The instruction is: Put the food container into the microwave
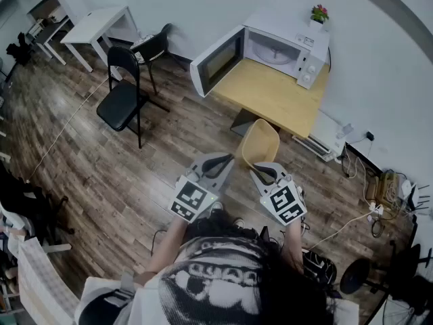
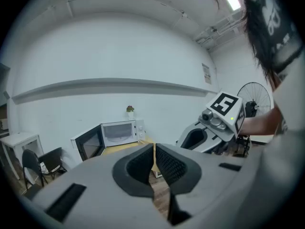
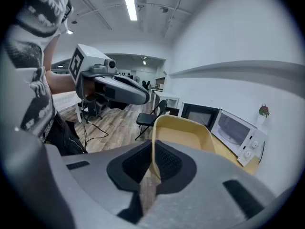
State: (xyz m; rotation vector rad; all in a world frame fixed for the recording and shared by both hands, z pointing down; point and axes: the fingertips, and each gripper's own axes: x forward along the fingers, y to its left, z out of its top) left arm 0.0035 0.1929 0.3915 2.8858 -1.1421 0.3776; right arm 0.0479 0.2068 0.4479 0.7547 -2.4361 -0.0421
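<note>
A pale yellow food container (image 1: 260, 143) hangs in the air in front of me, short of the wooden table (image 1: 277, 99). My right gripper (image 1: 258, 170) is shut on its near rim, and the rim stands pinched between the jaws of the right gripper (image 3: 153, 168), with the container (image 3: 183, 132) tilting away from me. The white microwave (image 1: 281, 49) sits at the table's back, its door (image 1: 216, 63) swung open to the left. My left gripper (image 1: 226, 160) hovers beside the container, shut on nothing; the left gripper (image 2: 154, 168) points at the microwave (image 2: 119, 131).
A black folding chair (image 1: 125, 95) stands on the wood floor left of the table. A small potted plant (image 1: 318, 12) sits on the microwave. Cables and a power strip (image 1: 379, 208) lie on the floor at right. White tables (image 1: 95, 26) stand at the back left.
</note>
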